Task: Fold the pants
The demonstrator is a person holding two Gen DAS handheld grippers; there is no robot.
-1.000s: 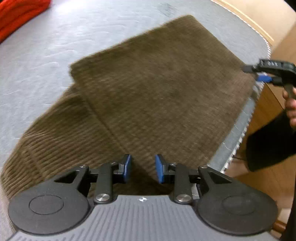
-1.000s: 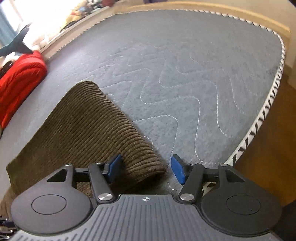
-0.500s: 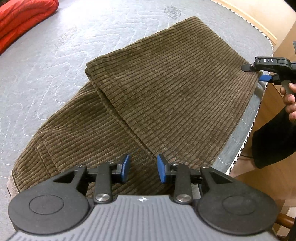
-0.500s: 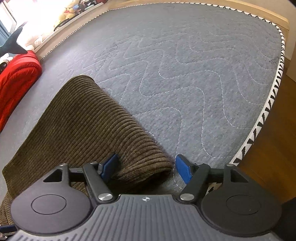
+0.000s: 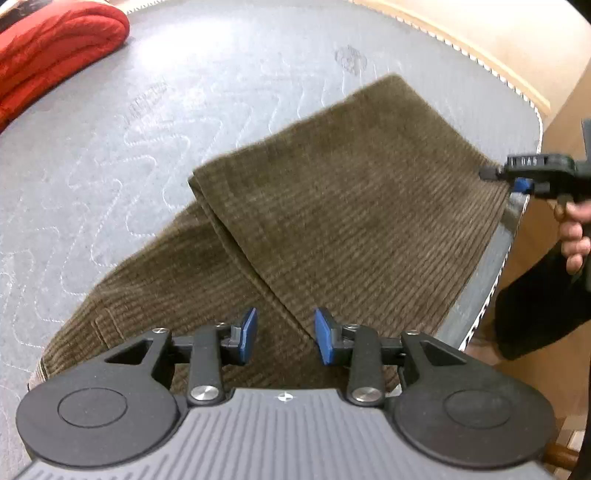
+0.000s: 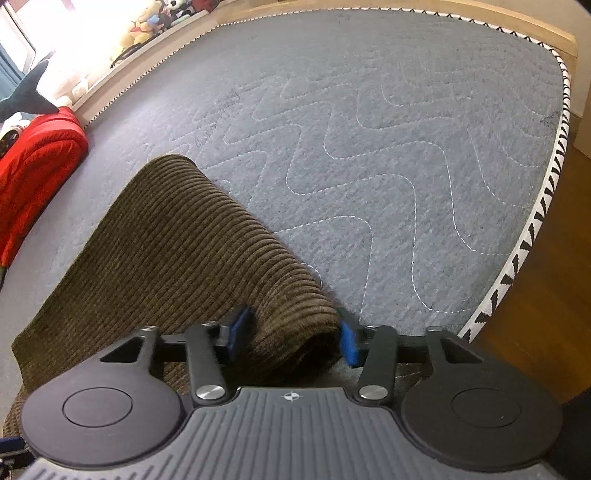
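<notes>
Brown corduroy pants (image 5: 332, 221) lie folded on the grey quilted mattress (image 5: 147, 110), one layer lapped over the other. My left gripper (image 5: 284, 336) is open, its blue pads just above the pants beside the diagonal fold edge. My right gripper (image 6: 291, 338) is open, its pads on either side of the rounded fold end of the pants (image 6: 184, 251); the cloth sits between the pads without being pinched. The right gripper also shows in the left wrist view (image 5: 517, 181) at the pants' far right corner, near the mattress edge.
A red folded blanket (image 5: 48, 48) lies at the far left of the mattress, also in the right wrist view (image 6: 33, 170). Plush toys (image 6: 155, 18) line the far side. The mattress edge (image 6: 546, 192) with patterned piping drops to a wooden floor (image 6: 546, 295) on the right.
My right gripper's jaws have narrowed around the fold end of the pants. The left gripper has drawn back a little, and its jaws have opened slightly.
</notes>
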